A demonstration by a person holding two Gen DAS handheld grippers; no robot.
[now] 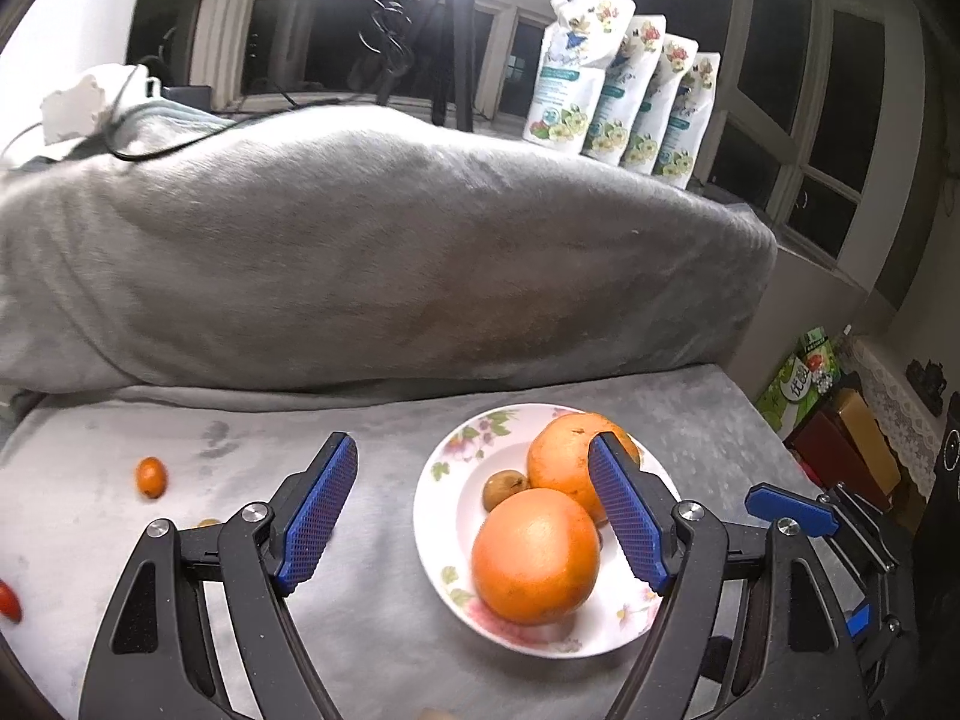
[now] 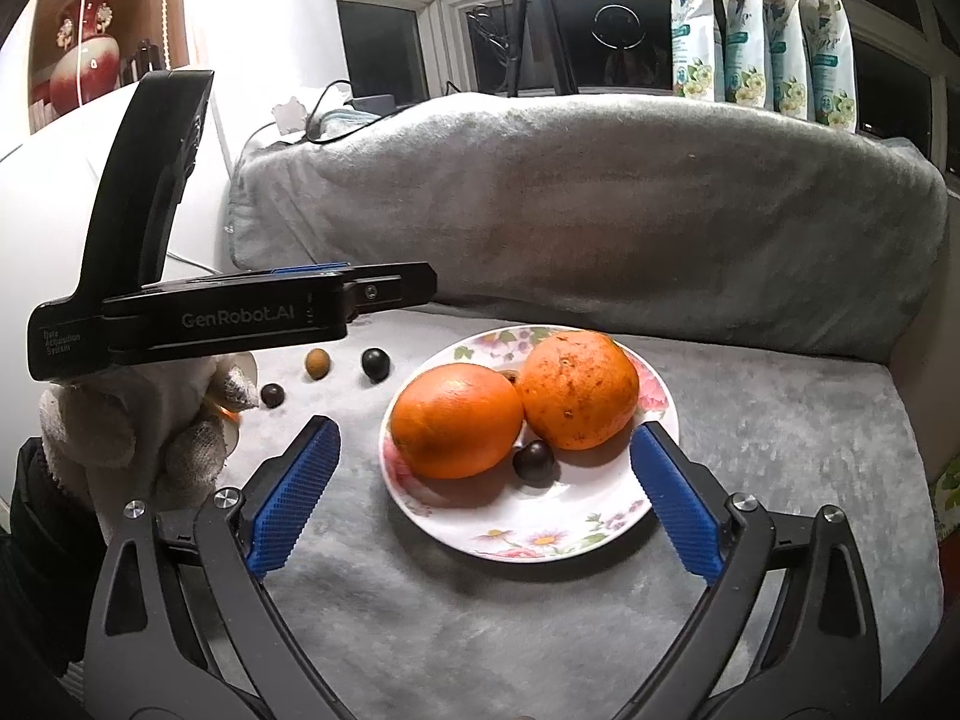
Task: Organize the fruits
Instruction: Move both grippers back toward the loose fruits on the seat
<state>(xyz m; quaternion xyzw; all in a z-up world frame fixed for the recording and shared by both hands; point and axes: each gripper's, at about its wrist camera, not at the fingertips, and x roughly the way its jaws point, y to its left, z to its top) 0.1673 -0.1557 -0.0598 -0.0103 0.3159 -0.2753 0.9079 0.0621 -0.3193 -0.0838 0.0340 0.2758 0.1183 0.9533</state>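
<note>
A white floral plate [image 1: 438,516] [image 2: 540,546] sits on the grey cloth and holds two oranges [image 1: 534,558] [image 1: 564,468]. In the right wrist view the same oranges [image 2: 456,420] [image 2: 576,390] lie side by side with a small dark fruit [image 2: 533,462] in front of them. A small brown fruit [image 1: 504,489] lies behind the near orange. My left gripper [image 1: 474,450] is open, hovering at the plate's left side with nothing gripped. My right gripper [image 2: 483,429] is open wide just in front of the plate, pads clear of the fruit.
Loose small fruits lie left of the plate: a brown one [image 2: 317,363], two dark ones [image 2: 376,364] [image 2: 272,395], a small orange one [image 1: 150,477] and a red one [image 1: 9,600]. A gloved hand [image 2: 132,420] holds the left gripper. A grey cushion [image 1: 360,252] rises behind; boxes [image 1: 840,438] stand right.
</note>
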